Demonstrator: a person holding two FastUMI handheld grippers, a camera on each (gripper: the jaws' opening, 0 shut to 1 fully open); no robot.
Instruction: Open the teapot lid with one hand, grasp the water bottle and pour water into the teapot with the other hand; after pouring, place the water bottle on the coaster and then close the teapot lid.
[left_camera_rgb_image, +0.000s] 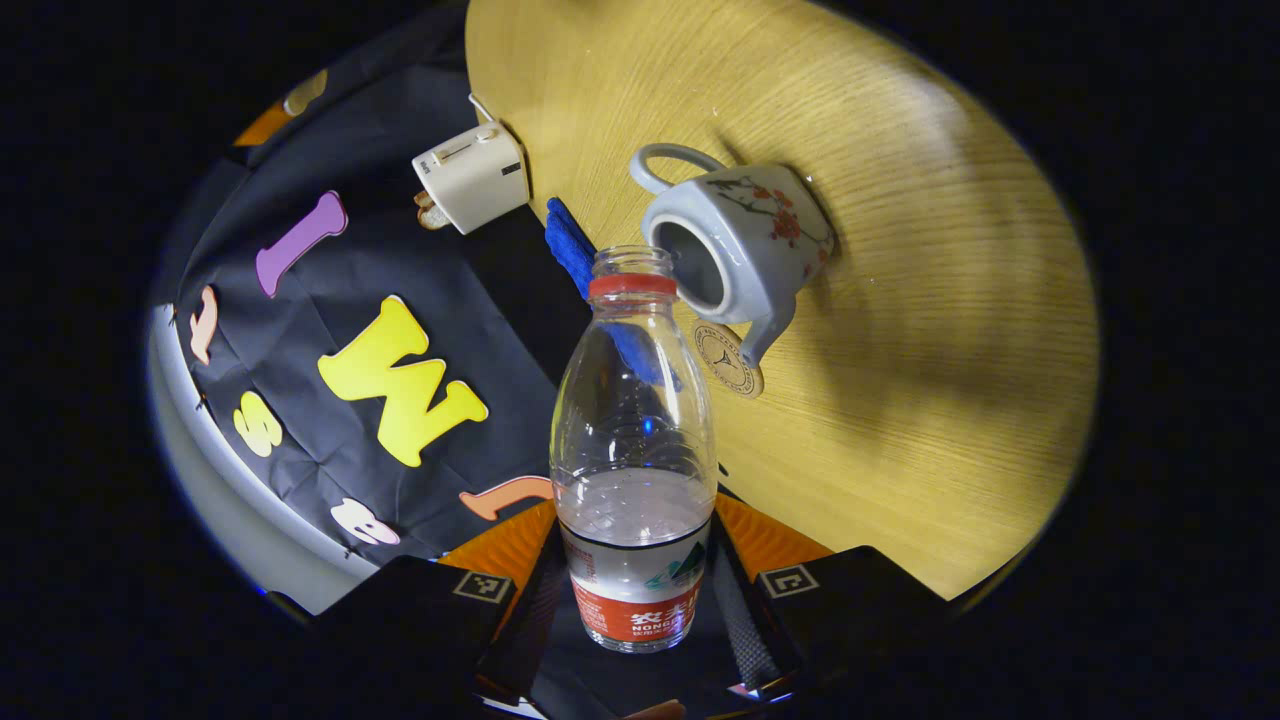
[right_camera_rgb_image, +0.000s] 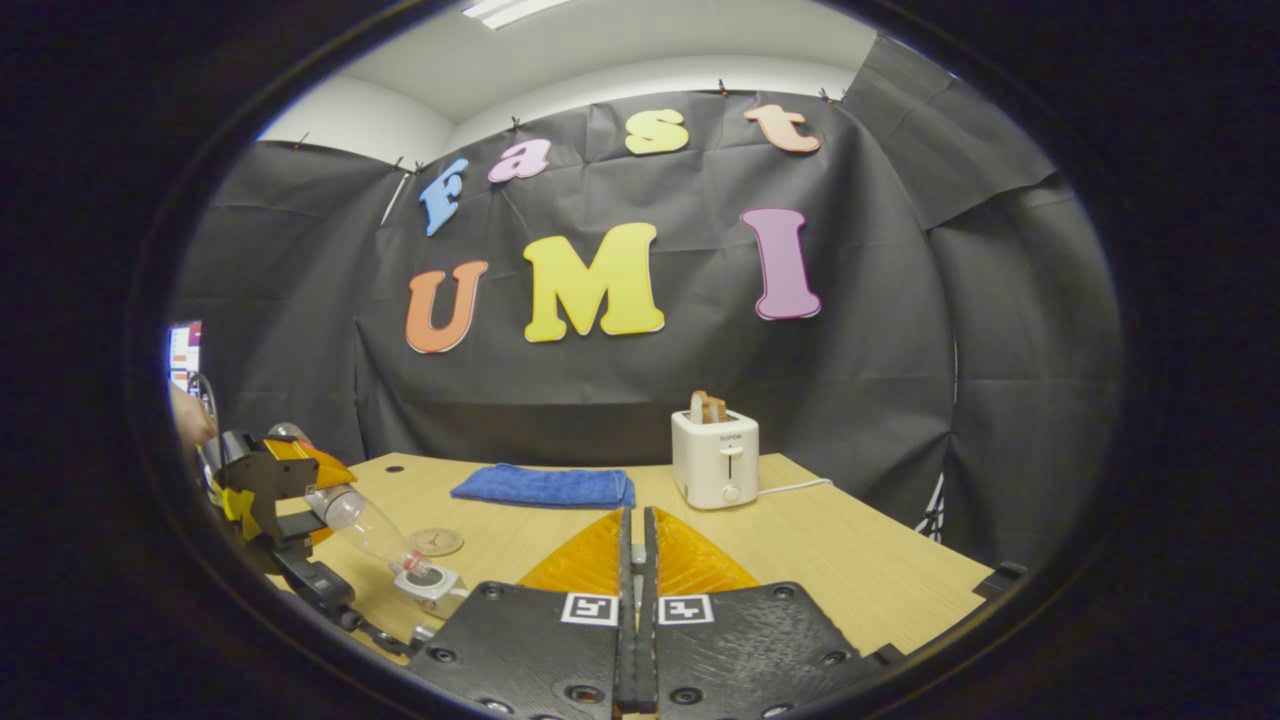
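The left tongs (left_camera_rgb_image: 635, 600) pinch the water bottle (left_camera_rgb_image: 634, 450) low on its body, one finger on each side of the label band, and hold it tipped so that its open neck sits right at the mouth of the teapot (left_camera_rgb_image: 735, 250). The right tongs (right_camera_rgb_image: 636, 600) are pressed together with no visible gap; whether they pinch the lid cannot be told, since nothing shows between the fingers.

In the right gripper view the left tongs (right_camera_rgb_image: 275, 520) and the slanted bottle (right_camera_rgb_image: 365, 525) appear at the left, the neck down over the teapot (right_camera_rgb_image: 428, 582) on the desk (right_camera_rgb_image: 850, 560). The round coaster (right_camera_rgb_image: 436, 541) lies just behind the pot, free for the bottle. In the left gripper view the coaster (left_camera_rgb_image: 728, 358) sits beside the pot's spout.

The bottle is thin clear plastic, uncapped and part full: light, and likely to dent and slip if squeezed hard, so a hold on the labelled lower part seems sound. The teapot looks like glazed ceramic, hard, smooth and breakable, best taken by its handle.

The bottle's label carries red print too distorted to read with confidence. A blue cloth (right_camera_rgb_image: 545, 487) and a white toaster (right_camera_rgb_image: 715, 458) with small unreadable lettering stand farther back
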